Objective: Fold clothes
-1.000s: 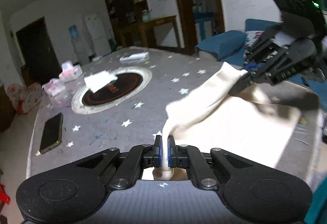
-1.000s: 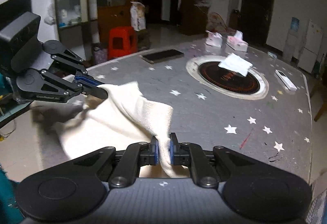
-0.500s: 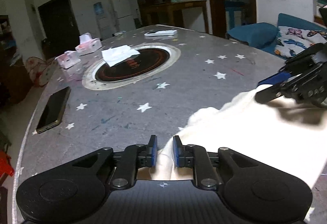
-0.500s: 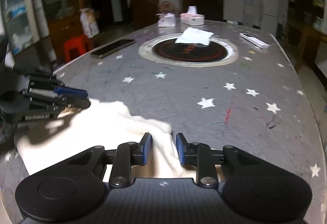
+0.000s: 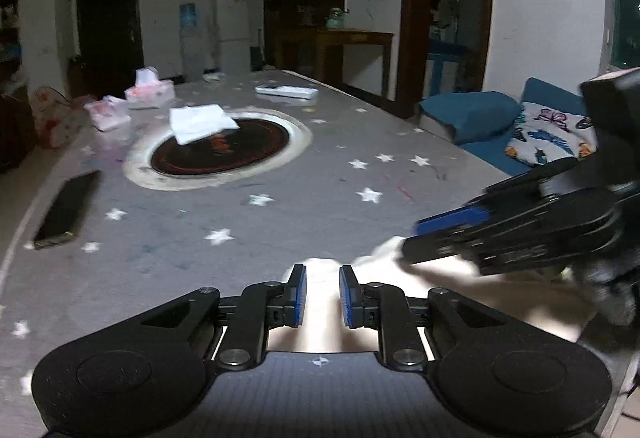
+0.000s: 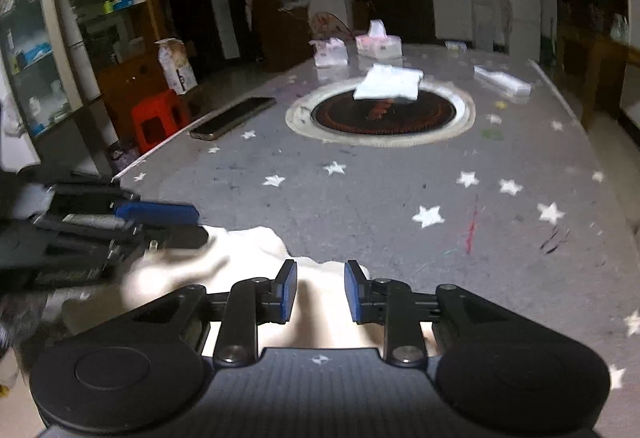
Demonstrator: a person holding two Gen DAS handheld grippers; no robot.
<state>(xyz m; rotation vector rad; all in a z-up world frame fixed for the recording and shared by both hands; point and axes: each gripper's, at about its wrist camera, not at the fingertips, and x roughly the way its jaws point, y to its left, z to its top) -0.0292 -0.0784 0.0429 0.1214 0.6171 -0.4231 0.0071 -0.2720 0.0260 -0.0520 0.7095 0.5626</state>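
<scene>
A cream cloth [image 5: 440, 286] lies folded on the near edge of the grey star-patterned table [image 5: 320, 198]. My left gripper [image 5: 322, 296] hangs open over the cloth's near left part, with cloth visible between the blue pads but not pinched. My right gripper [image 6: 320, 292] is open too, above the same cream cloth [image 6: 240, 262]. Each gripper shows in the other's view: the right gripper [image 5: 448, 238] at the right, the left gripper [image 6: 176, 222] at the left, both just over the cloth.
A round dark hotplate [image 5: 220, 152] sits mid-table with a folded white cloth [image 5: 200, 122] on it. A phone [image 5: 66, 212] lies at the left edge; tissue packs [image 5: 148, 92] and a remote [image 5: 286, 91] stand farther back. A red stool [image 6: 158, 120] and blue sofa [image 5: 500, 126] flank the table.
Both grippers let go of the cream cloth and opened wider. The lifted cloth dropped flat onto the table, and both grippers drew back toward the near edge.
</scene>
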